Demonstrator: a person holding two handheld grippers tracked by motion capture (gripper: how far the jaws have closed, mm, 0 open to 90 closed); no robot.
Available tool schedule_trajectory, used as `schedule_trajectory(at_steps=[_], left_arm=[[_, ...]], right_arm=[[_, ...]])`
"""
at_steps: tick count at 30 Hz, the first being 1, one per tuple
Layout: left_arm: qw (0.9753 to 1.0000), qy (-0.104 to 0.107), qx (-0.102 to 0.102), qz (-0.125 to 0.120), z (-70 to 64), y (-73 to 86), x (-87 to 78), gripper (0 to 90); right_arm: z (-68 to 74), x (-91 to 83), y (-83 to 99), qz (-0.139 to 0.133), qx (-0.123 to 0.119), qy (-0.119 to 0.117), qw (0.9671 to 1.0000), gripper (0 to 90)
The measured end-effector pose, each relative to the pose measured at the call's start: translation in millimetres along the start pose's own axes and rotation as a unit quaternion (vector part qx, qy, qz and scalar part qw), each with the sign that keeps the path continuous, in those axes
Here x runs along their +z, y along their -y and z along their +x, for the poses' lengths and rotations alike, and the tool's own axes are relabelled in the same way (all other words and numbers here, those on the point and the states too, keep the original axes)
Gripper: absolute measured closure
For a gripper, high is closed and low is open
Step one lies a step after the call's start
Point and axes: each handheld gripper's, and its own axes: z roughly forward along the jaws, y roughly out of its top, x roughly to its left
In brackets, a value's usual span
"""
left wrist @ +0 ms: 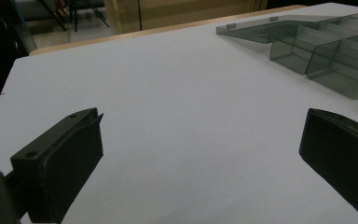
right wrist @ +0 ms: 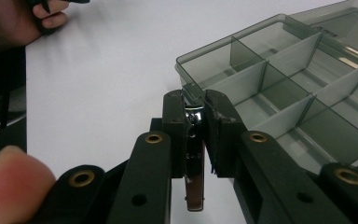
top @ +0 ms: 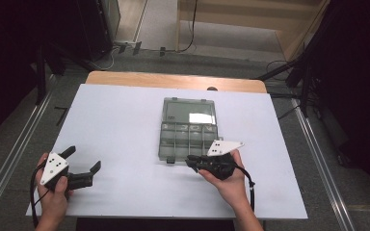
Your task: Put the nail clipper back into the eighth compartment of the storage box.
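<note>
An open, smoke-grey compartment box (top: pixel 166 144) lies at the table's middle with its lid (top: pixel 189 109) folded back flat. Its compartments look empty. My right gripper (top: pixel 191 162) is at the box's near left corner, shut on a small shiny metal piece (right wrist: pixel 195 154) that hangs between the jaws. In the right gripper view the fingertips (right wrist: pixel 175 105) almost touch the box rim (right wrist: pixel 200 58). My left gripper (top: pixel 84 159) rests low over the table's near left, open wide with nothing between its jaws. From there the box (left wrist: pixel 326 51) stands far off to the right.
A white sheet (top: pixel 125 120) covers the wooden table, with bare surface between the two grippers. The person's other hand (right wrist: pixel 9 18) shows at the top left of the right gripper view. Dark stands and cables surround the table.
</note>
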Motion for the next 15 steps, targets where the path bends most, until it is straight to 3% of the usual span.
schedule_trajectory(at_steps=[15], left_arm=[[1.0, 0.0, 0.0, 0.0, -0.1, 0.0, 0.0, 0.0]], right_arm=[[0.5, -10.4, -4.0, -0.032, 0.023, 0.029, 0.9988, 80.9]])
